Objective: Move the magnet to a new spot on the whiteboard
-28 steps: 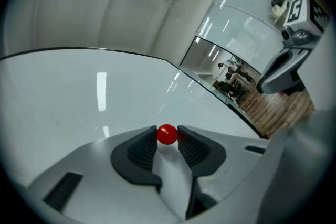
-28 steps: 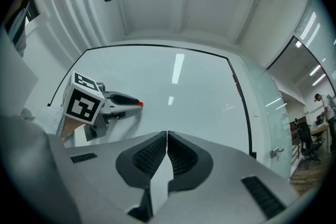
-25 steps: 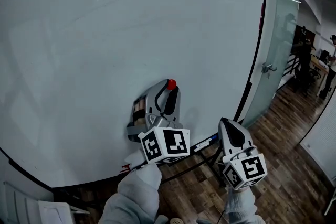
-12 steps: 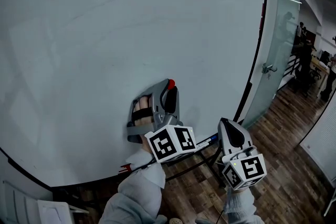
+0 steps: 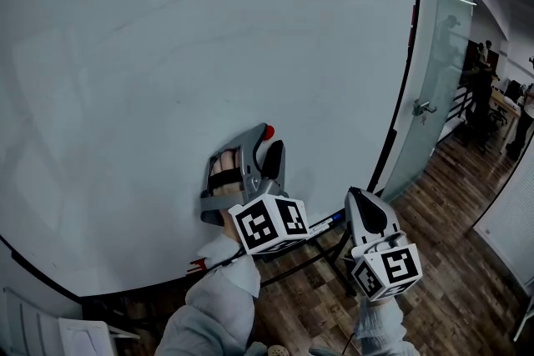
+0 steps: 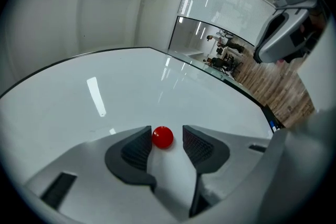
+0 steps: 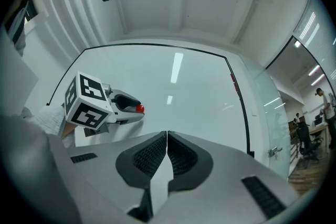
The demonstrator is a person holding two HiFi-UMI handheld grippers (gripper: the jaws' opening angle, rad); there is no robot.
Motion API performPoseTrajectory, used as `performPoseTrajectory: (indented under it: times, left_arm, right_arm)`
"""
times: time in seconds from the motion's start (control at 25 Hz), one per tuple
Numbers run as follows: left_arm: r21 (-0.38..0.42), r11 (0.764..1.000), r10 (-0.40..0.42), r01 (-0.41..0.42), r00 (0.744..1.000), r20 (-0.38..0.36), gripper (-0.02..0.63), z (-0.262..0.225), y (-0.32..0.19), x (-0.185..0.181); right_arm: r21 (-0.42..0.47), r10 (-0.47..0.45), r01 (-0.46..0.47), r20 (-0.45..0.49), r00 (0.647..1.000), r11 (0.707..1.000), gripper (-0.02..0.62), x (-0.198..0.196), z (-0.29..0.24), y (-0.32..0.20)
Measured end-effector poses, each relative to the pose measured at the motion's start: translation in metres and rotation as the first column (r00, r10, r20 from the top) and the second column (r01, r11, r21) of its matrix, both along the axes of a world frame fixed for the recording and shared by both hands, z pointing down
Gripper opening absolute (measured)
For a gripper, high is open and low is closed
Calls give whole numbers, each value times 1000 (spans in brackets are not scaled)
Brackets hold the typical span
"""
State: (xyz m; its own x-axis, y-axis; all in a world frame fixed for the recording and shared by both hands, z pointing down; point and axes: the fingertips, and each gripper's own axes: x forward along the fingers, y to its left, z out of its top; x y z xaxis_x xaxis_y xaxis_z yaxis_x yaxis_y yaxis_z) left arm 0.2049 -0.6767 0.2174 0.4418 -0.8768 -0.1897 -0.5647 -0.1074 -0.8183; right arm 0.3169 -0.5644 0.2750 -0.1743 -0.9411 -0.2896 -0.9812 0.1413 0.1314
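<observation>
I see my left gripper pressed up to the whiteboard, low on the board at about 6 o'clock in the head view. In the left gripper view its jaws stand apart, and the red magnet sits on the board between them. The magnet touches the pad at 9 o'clock, and there is a gap to the pad at 3 o'clock, so nothing is clamped.

My right gripper is at 5 o'clock in the head view, off the board's lower edge and just beside the left one. In the right gripper view its jaws are pressed together with nothing between them.

A narrow pen ledge runs along the board's bottom edge. On it lies a blue-tipped pen, between the two grippers.

Each gripper's cube shows black-and-white square patterns only.

At 3 o'clock there is a glass door with a metal handle.
</observation>
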Motion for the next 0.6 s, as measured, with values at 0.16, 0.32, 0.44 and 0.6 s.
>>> performPoseTrajectory:
  times: [0.16, 0.32, 0.44, 0.6]
  left_arm:
    - [-1, 1000, 3, -3, 1000, -8, 202, 1, 0, -1]
    - [-8, 1000, 13, -13, 1000, -1, 202, 2, 2, -2]
    - [-20, 1000, 20, -20, 1000, 1, 202, 4, 3, -3]
    - [-42, 999, 32, -33, 999, -24, 202, 8, 5, -9]
  right_arm:
    - [-5, 4, -4, -2, 1000, 1000, 28, 0, 1, 3]
    - [-11, 10, -10, 0, 1000, 1000, 28, 2, 3, 7]
    - [-12, 12, -12, 2, 1000, 1000, 28, 2, 4, 10]
    - [-17, 14, -14, 6, 1000, 1000, 28, 1, 4, 14]
